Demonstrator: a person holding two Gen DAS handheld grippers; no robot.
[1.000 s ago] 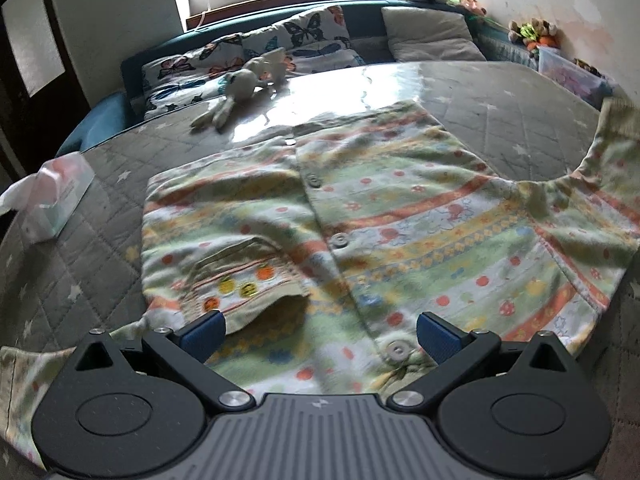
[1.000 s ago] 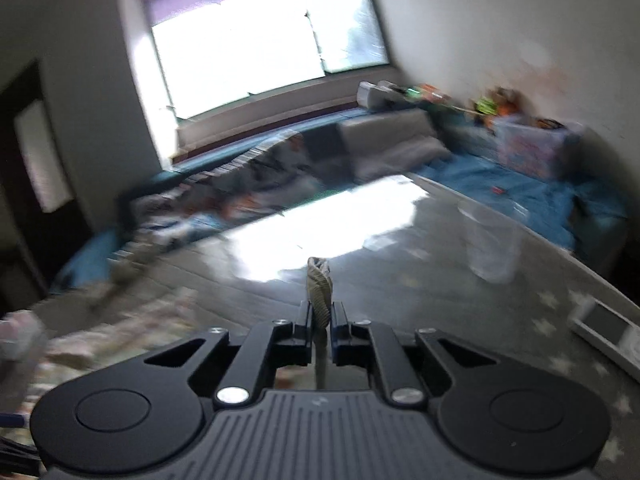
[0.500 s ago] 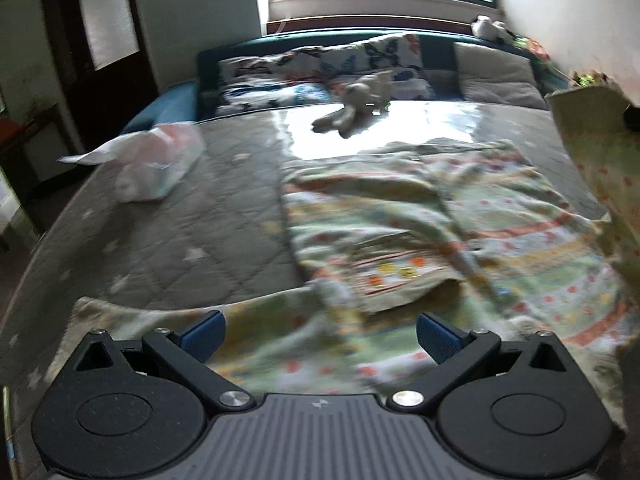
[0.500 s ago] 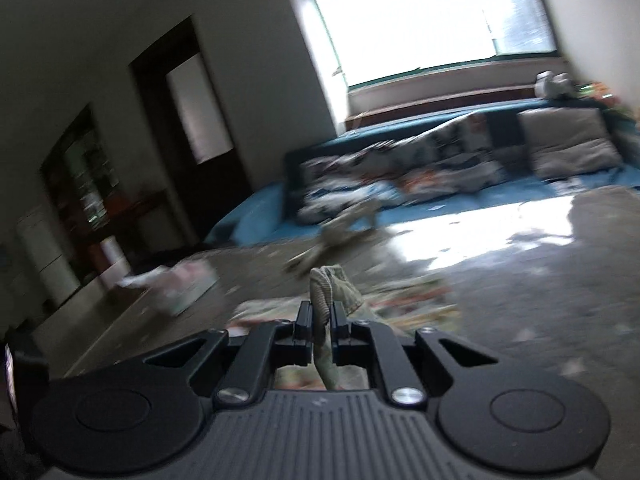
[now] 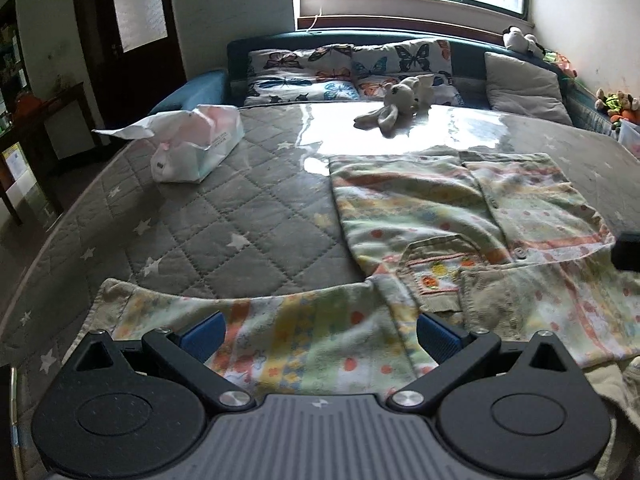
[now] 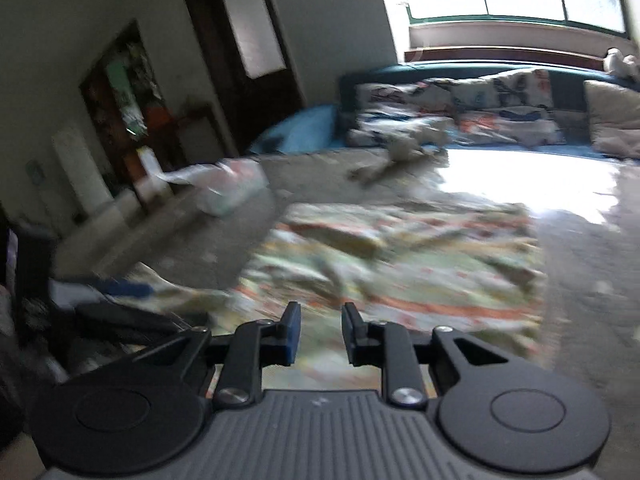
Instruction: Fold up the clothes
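Observation:
A child's patterned button shirt (image 5: pixel 460 216) lies spread on the grey quilted mattress (image 5: pixel 240 216). Its right side is folded over the front, with a sleeve (image 5: pixel 560 292) lying across the body. The left sleeve (image 5: pixel 260 332) stretches out to the left, just ahead of my left gripper (image 5: pixel 318 336), which is open and empty above it. My right gripper (image 6: pixel 318 334) is open with a small gap and holds nothing; it hovers over the blurred shirt (image 6: pixel 400 264). The left gripper shows at the left in the right wrist view (image 6: pixel 120 300).
A white tissue pack (image 5: pixel 196 144) lies at the mattress's left. A plush rabbit (image 5: pixel 400 100) lies at the far side, before butterfly pillows (image 5: pixel 348 72) and a grey pillow (image 5: pixel 524 84). The mattress edge drops off at the left toward a dark door and furniture.
My right gripper carried the right sleeve across over the shirt, then opened and let it go. My left gripper swung left and now sits over the left sleeve.

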